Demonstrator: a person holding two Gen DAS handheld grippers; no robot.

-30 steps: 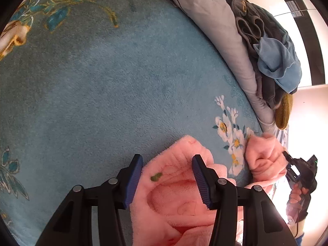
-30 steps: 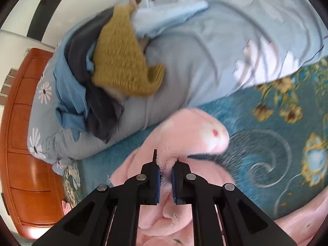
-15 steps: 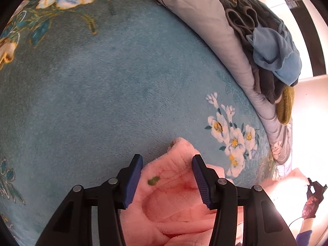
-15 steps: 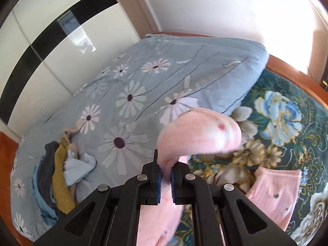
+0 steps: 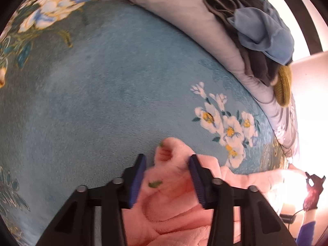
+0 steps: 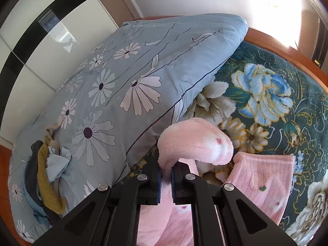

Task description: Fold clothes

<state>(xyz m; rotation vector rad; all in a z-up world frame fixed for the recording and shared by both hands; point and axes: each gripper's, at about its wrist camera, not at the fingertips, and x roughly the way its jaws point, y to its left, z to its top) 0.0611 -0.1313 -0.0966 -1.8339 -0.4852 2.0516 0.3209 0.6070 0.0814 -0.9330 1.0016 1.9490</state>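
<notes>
A fluffy pink garment (image 5: pixel 174 209) with small green marks lies on the teal floral blanket (image 5: pixel 102 94). My left gripper (image 5: pixel 167 177) is open, its blue-padded fingers straddling a bunched fold of the garment. My right gripper (image 6: pixel 166 177) is shut on an edge of the pink garment (image 6: pixel 194 143), which curls over above the fingers. A folded pink piece (image 6: pixel 260 186) lies flat to the right of it. The right gripper also shows far right in the left wrist view (image 5: pixel 312 186).
A blue daisy-print duvet (image 6: pixel 114 94) is heaped behind. A pile of grey, blue and mustard clothes (image 5: pixel 264 47) sits on it, also in the right wrist view (image 6: pixel 45 176). A wooden bed frame (image 6: pixel 287 47) rims the blanket. A wardrobe (image 6: pixel 41 30) stands behind.
My right gripper has lifted the pink garment's edge up and swung away from the clothes pile toward the bed's far corner. The fold between my left fingers has bunched higher and shifted.
</notes>
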